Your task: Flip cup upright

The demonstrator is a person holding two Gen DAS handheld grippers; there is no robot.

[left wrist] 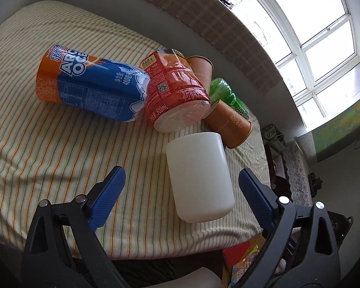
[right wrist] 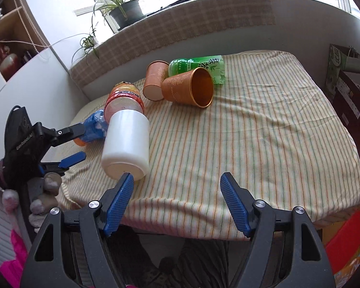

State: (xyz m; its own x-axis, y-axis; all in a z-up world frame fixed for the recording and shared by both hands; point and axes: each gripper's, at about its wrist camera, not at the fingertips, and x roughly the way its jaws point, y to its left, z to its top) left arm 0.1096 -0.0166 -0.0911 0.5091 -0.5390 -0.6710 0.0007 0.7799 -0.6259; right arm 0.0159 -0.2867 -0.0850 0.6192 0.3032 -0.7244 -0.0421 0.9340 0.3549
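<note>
A white cup (left wrist: 200,176) lies on its side on the striped cloth, closed bottom toward me, mouth toward the bottles. It also shows in the right wrist view (right wrist: 126,146). My left gripper (left wrist: 181,180) is open, its blue fingers wide on either side of the cup's base, not touching it. It shows at the left in the right wrist view (right wrist: 74,144). My right gripper (right wrist: 176,187) is open and empty near the table's front edge, its left finger just in front of the cup's bottom.
A blue-orange bottle (left wrist: 91,86), a red bottle (left wrist: 177,91), a green bottle (right wrist: 196,68) and two brown paper cups (right wrist: 189,88) (right wrist: 154,79) lie on the striped tablecloth (right wrist: 264,132). A windowsill with a potted plant (right wrist: 122,7) runs behind.
</note>
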